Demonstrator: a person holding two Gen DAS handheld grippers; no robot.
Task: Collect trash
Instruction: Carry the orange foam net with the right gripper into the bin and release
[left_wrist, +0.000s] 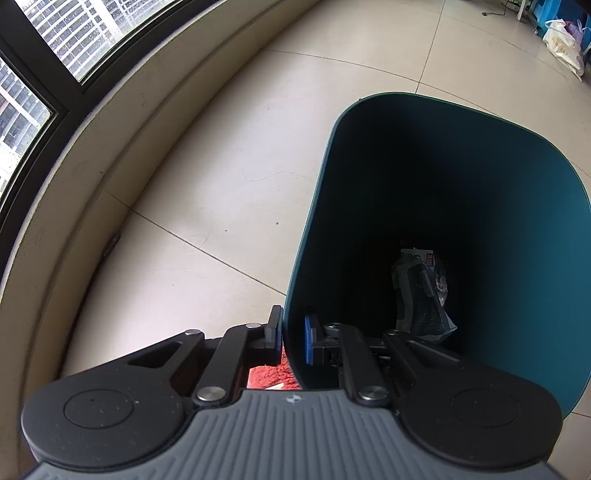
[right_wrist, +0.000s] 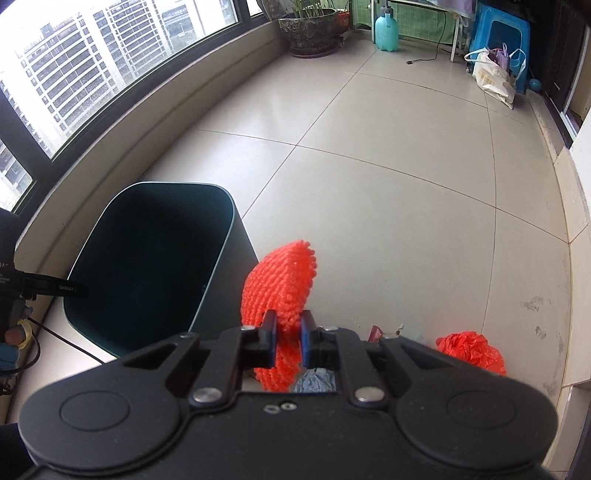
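Your right hand-held gripper (right_wrist: 288, 334) is closed on one orange knitted pad (right_wrist: 277, 288), pinched by its lower edge and held on edge above the tiled floor (right_wrist: 369, 184), just beside the bin's right wall. Your left hand-held gripper (left_wrist: 291, 338) is clamped on the near rim of the one dark teal bin (left_wrist: 535, 240), one pad outside the wall and one inside. One crumpled grey wrapper (left_wrist: 421, 295) lies at the bin's bottom. On the floor below your right gripper you have one red plastic bag (right_wrist: 472, 350), one bluish crumpled scrap (right_wrist: 314, 382) and a few small bits I cannot count. By the far wall stand one planter (right_wrist: 308, 29), one teal bottle (right_wrist: 386, 31), one blue stool (right_wrist: 502, 40) and one white bag (right_wrist: 493, 79).
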